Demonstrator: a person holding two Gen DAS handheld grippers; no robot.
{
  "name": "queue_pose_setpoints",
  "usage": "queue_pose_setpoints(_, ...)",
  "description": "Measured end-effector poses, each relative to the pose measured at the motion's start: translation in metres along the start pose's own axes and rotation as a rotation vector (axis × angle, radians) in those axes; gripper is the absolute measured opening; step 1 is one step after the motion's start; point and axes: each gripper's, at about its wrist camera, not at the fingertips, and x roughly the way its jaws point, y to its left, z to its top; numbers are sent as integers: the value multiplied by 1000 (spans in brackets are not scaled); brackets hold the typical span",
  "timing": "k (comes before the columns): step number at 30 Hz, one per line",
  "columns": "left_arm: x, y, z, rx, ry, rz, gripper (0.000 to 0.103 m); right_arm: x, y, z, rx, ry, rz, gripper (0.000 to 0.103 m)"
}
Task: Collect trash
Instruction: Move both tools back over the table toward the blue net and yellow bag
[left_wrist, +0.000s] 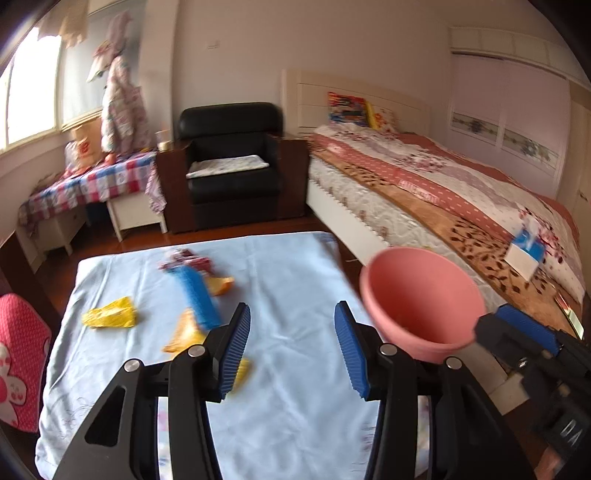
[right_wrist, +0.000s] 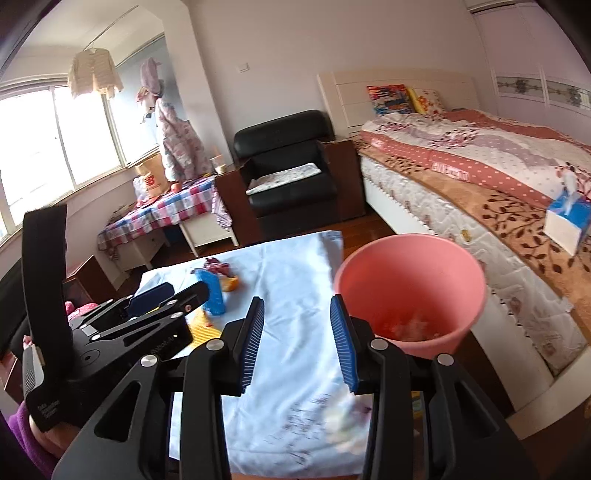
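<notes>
The wrappers (left_wrist: 192, 295) lay scattered on the far half of the blue-clothed table (left_wrist: 288, 406), the pink bin (right_wrist: 410, 291) beside its right edge, while the left gripper (left_wrist: 291, 350) and right gripper (right_wrist: 297, 343) hovered spread and empty, so pickup seemingly awaited a forward reach and pinch.

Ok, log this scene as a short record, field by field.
left tongs: open, empty, above the cloth
right tongs: open, empty, next to the bin
cloth: light blue, wrinkled
trash on cloth: yellow wrapper, blue wrapper, orange wrappers, red wrapper
bin: pink, upright, at the cloth's right edge
bin contents: pale scraps at the bottom
</notes>
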Motion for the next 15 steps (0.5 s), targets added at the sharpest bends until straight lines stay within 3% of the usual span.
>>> queue_pose_setpoints(7, -7, 99, -2, -109, -37, 101, 47, 39, 42, 9, -17, 13, 82, 38)
queue_pose_setpoints(15, -4, 184, -11, -141, -24, 135, 47, 104, 92, 11, -73, 88, 146, 38)
